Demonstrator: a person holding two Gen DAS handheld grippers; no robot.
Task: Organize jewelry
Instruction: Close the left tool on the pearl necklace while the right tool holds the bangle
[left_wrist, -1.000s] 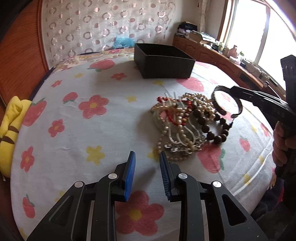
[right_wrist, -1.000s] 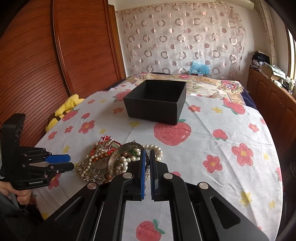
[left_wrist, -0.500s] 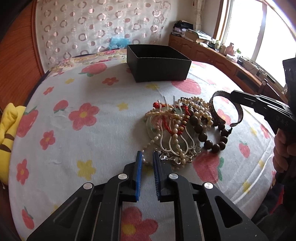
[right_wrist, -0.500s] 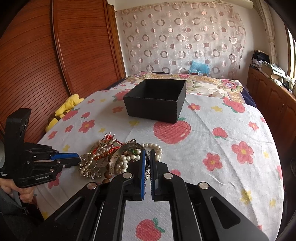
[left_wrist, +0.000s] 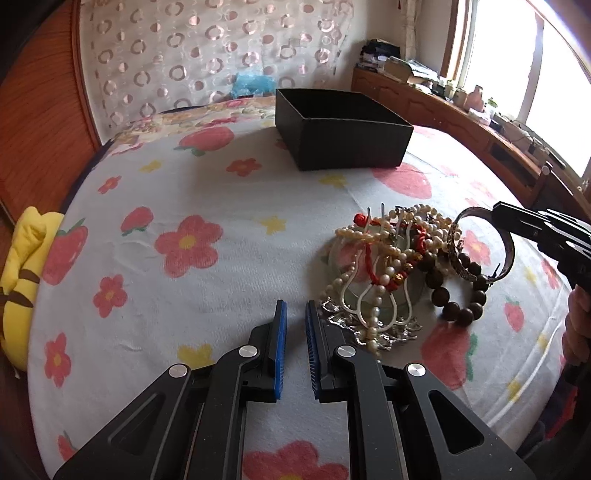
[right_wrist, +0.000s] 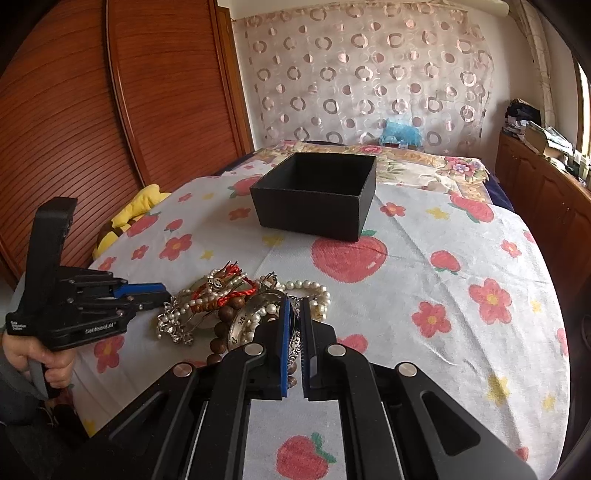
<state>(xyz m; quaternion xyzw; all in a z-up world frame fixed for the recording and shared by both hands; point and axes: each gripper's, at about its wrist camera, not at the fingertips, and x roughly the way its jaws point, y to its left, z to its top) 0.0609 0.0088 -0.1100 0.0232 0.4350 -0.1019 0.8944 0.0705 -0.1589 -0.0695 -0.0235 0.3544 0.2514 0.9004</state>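
Note:
A tangled jewelry pile (left_wrist: 384, 258) of pearl strands, red cord, a white hair comb and dark wooden beads (left_wrist: 454, 310) lies on the flowered bedspread. My right gripper (right_wrist: 293, 308) is shut on a silver bangle (right_wrist: 242, 323) at the pile's near edge. The left wrist view shows that bangle (left_wrist: 458, 258) pinched by the right gripper (left_wrist: 496, 213). My left gripper (left_wrist: 295, 308) sits low just left of the pile, jaws drawn almost together with nothing between them. It shows from the side (right_wrist: 164, 295) in the right wrist view. An open black box (right_wrist: 314, 218) stands beyond the pile.
A yellow plush toy (left_wrist: 22, 266) lies at the bed's left edge beside the wooden wardrobe doors (right_wrist: 74, 110). Wooden cabinets (left_wrist: 461, 122) run under the window on the right. The bedspread (right_wrist: 461, 258) stretches flat to the right of the box.
My left gripper's jaws went from a wide gap to a narrow slit, and it moved in closer to the pile. The right gripper stayed still, holding the bangle.

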